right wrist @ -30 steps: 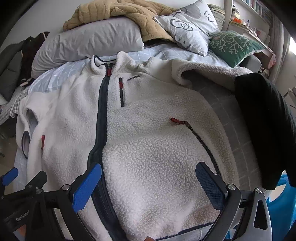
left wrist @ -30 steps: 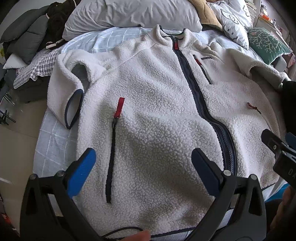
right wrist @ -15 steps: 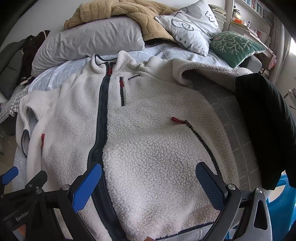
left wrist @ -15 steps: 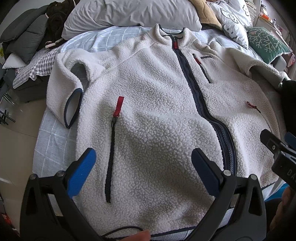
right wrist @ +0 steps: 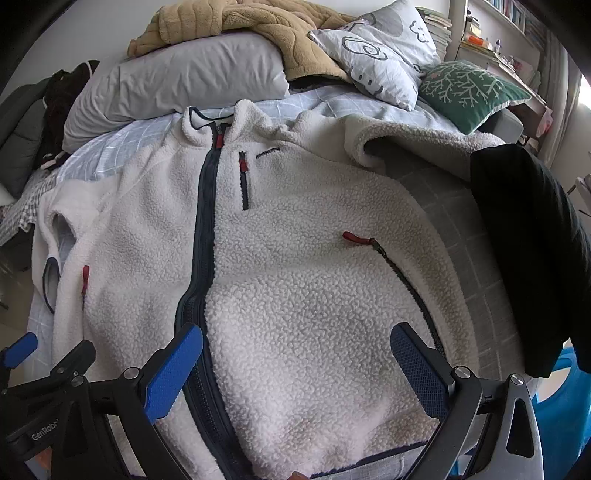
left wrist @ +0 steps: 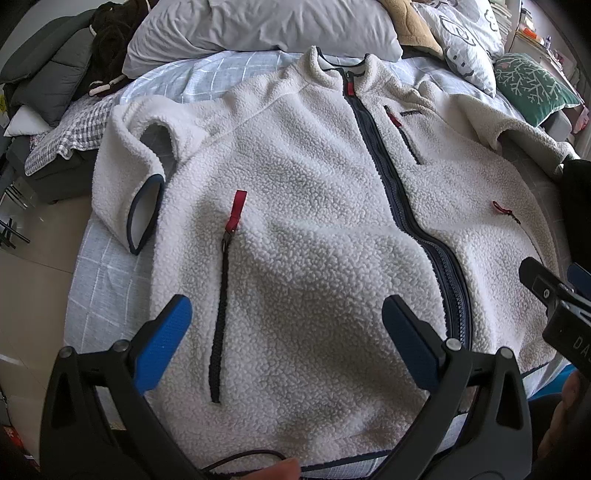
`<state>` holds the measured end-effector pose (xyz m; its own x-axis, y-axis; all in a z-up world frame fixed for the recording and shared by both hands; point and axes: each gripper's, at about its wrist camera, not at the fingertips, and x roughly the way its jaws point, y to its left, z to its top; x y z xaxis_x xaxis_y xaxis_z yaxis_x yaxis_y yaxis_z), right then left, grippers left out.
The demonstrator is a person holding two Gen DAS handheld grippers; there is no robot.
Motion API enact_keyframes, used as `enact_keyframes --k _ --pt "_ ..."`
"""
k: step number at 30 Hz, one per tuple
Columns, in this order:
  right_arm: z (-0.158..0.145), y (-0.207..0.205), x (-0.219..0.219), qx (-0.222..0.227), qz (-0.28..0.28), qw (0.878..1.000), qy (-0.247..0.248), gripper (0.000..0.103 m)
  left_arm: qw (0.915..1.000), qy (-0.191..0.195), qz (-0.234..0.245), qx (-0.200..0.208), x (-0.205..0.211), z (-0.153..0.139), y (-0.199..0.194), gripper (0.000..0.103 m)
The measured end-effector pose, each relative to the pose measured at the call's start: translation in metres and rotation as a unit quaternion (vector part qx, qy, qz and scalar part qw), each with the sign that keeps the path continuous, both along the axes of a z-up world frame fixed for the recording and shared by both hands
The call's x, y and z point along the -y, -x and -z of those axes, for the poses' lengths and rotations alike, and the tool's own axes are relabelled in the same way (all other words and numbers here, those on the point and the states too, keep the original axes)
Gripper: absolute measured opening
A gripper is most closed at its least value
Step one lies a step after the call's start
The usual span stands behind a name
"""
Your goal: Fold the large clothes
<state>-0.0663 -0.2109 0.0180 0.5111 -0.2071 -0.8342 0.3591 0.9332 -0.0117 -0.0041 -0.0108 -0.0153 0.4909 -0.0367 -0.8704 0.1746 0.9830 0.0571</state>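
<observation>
A cream fleece jacket [left wrist: 306,206] [right wrist: 306,266] with a dark navy front zip and red zip pulls lies face up, zipped, spread across the bed. Its left sleeve [left wrist: 129,184] is bent back beside the body; the other sleeve [right wrist: 424,144] trails toward the right edge. My left gripper [left wrist: 286,325] hovers open above the hem on the jacket's left half, nothing between its blue pads. My right gripper [right wrist: 297,350] is open above the hem on the right half, just right of the zip. The right gripper [left wrist: 554,295] also shows at the left wrist view's right edge.
A grey pillow [right wrist: 177,88], tan blanket [right wrist: 258,26], patterned pillow [right wrist: 376,48] and green cushion [right wrist: 469,88] crowd the head of the bed. A black garment [right wrist: 524,251] lies at the right edge. Dark clothes [left wrist: 55,74] pile at the left. Floor [left wrist: 29,295] lies left of the light checked sheet [left wrist: 107,280].
Both views have shifted only slightly; the jacket lies as before and both grippers stay open above the hem.
</observation>
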Motion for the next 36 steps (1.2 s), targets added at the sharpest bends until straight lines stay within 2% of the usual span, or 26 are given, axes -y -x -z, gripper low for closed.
enact_keyframes --k 31,36 --pt "0.0042 0.0031 0.0012 -0.003 0.004 1.000 0.000 0.103 1.0000 -0.003 0.003 -0.006 -0.0001 0.0044 0.0013 0.102" --pt "0.0047 0.0048 0.0022 -0.007 0.011 1.000 0.016 0.103 1.0000 -0.004 0.001 -0.006 -0.0007 0.0049 0.0012 0.102"
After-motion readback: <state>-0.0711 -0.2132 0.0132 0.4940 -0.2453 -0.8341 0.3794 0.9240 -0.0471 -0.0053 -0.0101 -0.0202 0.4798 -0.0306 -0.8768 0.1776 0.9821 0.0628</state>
